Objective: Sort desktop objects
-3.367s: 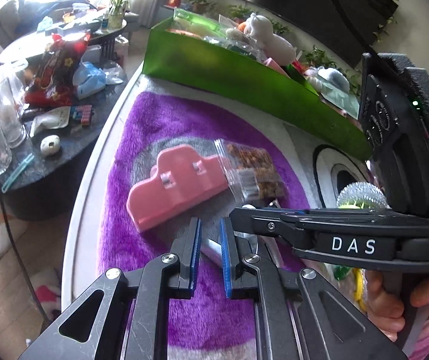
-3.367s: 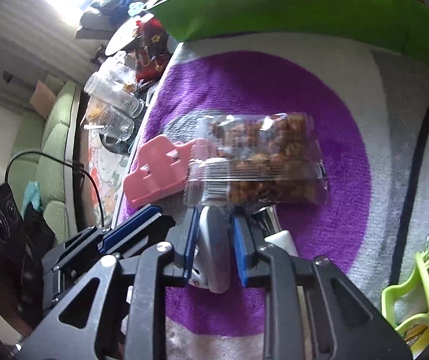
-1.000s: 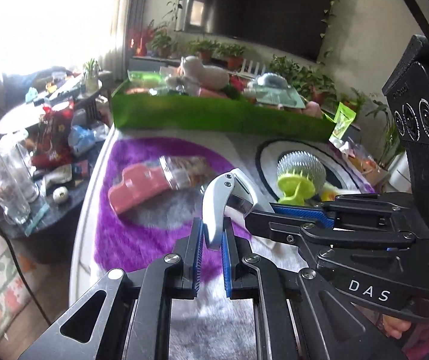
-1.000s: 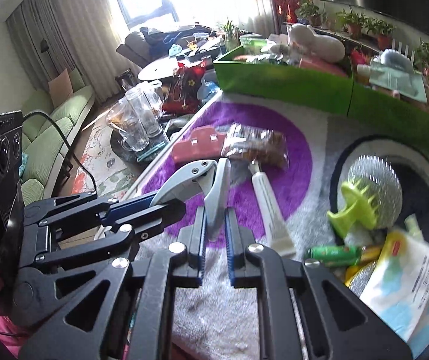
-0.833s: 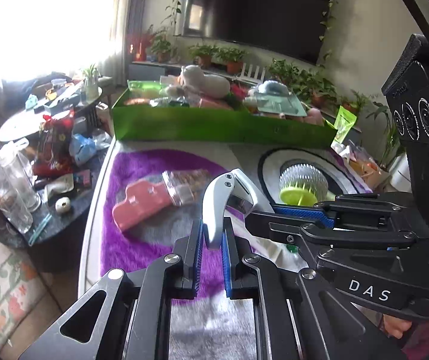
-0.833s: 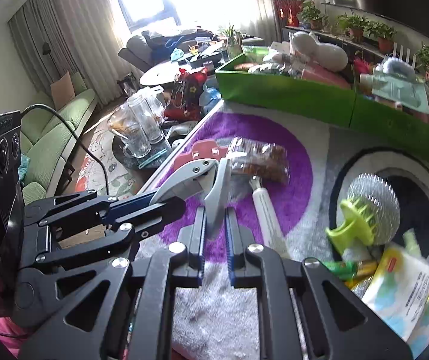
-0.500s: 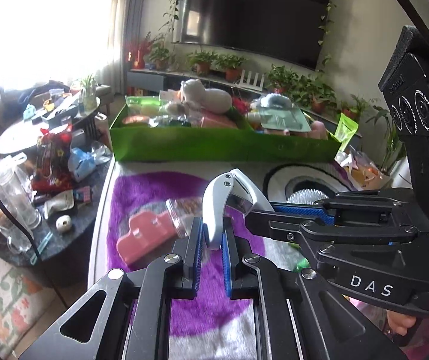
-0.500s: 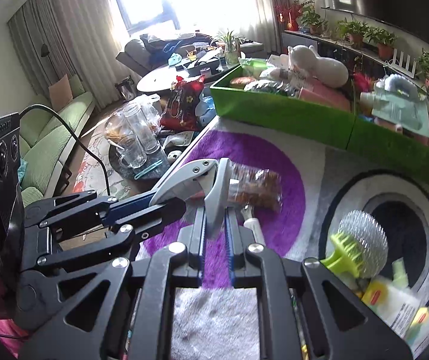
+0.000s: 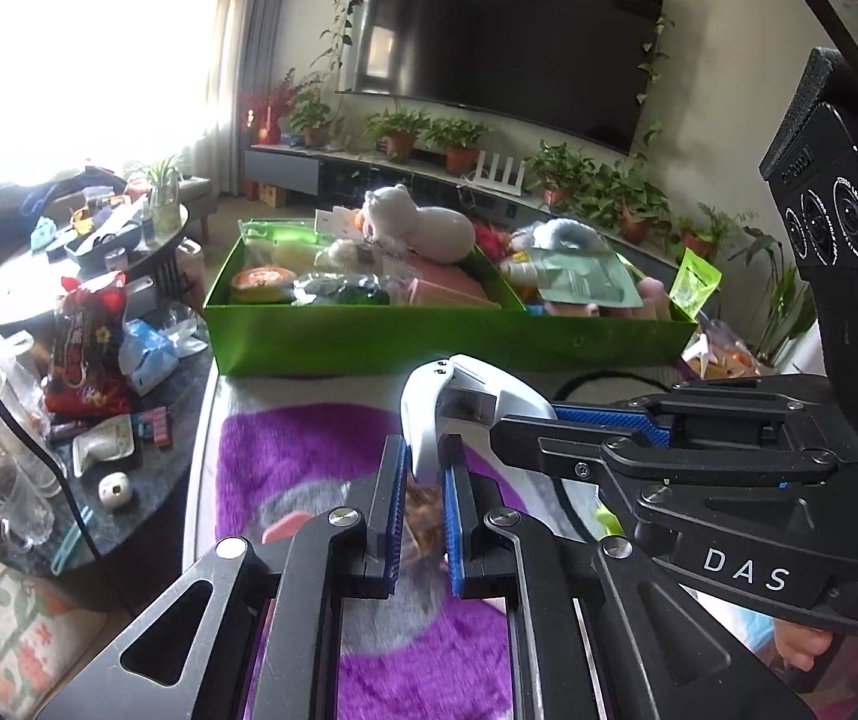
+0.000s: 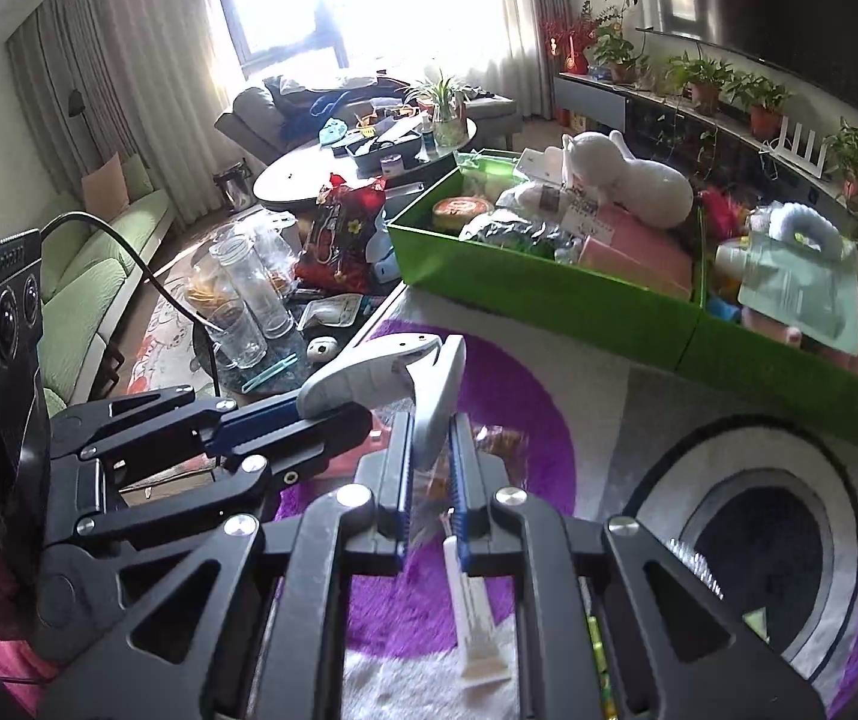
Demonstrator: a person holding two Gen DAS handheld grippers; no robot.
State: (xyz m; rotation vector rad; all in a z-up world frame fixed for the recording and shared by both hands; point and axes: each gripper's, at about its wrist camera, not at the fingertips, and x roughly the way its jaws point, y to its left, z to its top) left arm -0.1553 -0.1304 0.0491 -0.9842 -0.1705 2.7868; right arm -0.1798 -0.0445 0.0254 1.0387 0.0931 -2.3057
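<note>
Left wrist view: left gripper (image 9: pixel 423 480) pinching one handle of a white two-handled hinged tool (image 9: pixel 429 420), kind can't tell. Blue pads (image 9: pixel 396 480) pressed onto the handle from both sides. Tool's other handle runs off to the right into the right gripper (image 9: pixel 597 420), blue pad visible there. Tool is up in the air over the purple patch of the mat (image 9: pixel 285 456), hinge end pointing toward the green box (image 9: pixel 369 342).

Green box sits at far edge of the table, two compartments, both full: white plush (image 9: pixel 423 228) on top of left compartment, flat green packet (image 9: pixel 585 282) over the right one. Pink clip (image 9: pixel 285 531) and snack bag (image 9: pixel 423 510) on the mat, mostly hidden behind left gripper's fingers. Low dark side table (image 9: pixel 129 504) to the left w/ red snack bag (image 9: pixel 87 348), glasses, small clutter. A hand (image 9: pixel 801 648) shows at lower right under the right gripper's body.

Right wrist view: right gripper (image 10: pixel 432 462) clamped on the tool's second handle (image 10: pixel 438 402); left gripper (image 10: pixel 285 420) comes in from the left, closed on the first handle. Both grippers hold the same tool, handles spread in a V. Below on the mat: white tube (image 10: pixel 471 618) lying lengthwise under the right gripper, snack bag (image 10: pixel 489 444) just beyond the pads. Black-and-white ring pattern of the mat (image 10: pixel 759 516) to the right. Green box (image 10: pixel 549 300) beyond, well apart from the tool.
</note>
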